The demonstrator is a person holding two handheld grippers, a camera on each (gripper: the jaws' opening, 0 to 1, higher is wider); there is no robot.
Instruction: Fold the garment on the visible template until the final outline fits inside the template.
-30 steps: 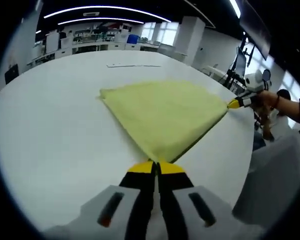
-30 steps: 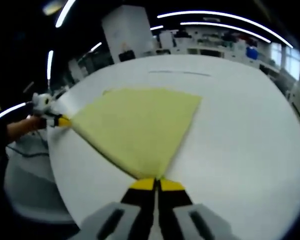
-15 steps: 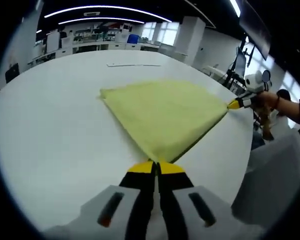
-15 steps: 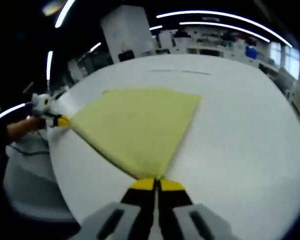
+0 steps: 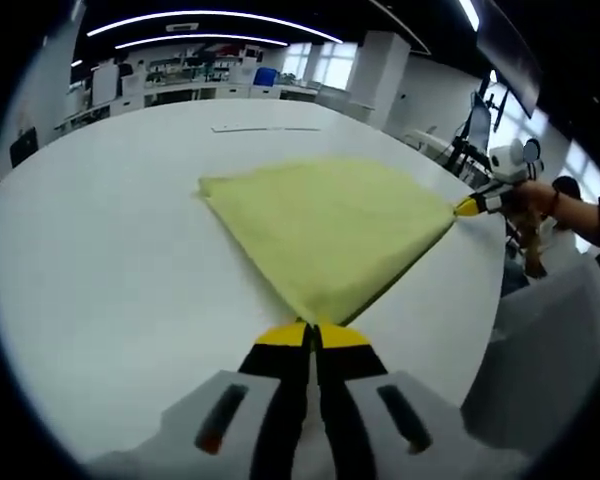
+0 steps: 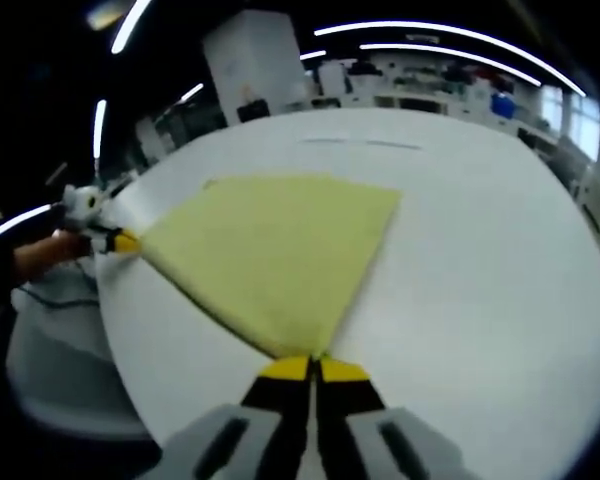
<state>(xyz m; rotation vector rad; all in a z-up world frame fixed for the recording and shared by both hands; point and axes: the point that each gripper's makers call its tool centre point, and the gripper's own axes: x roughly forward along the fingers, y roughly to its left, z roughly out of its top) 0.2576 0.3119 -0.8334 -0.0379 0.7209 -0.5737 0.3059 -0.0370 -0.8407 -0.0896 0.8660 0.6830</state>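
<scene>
A pale yellow garment [image 5: 325, 225] lies flat on the white table [image 5: 110, 250], stretched into a rough square. My left gripper [image 5: 313, 335] is shut on its near corner. In the left gripper view the right gripper [image 5: 470, 206] comes in from the right, held by a hand, pinching the right-hand corner. The right gripper view shows the same yellow garment [image 6: 275, 245], with my right gripper [image 6: 313, 367] shut on its near corner. There the left gripper [image 6: 120, 241] holds the corner at the left. A faint template line [image 5: 265, 129] is marked on the table beyond the cloth.
The table's edge runs close to both held corners [image 6: 130, 360]. A person's hand and sleeve [image 5: 570, 205] reach in at the right of the left gripper view. Shelves, desks and equipment [image 5: 180, 75] stand far behind the table.
</scene>
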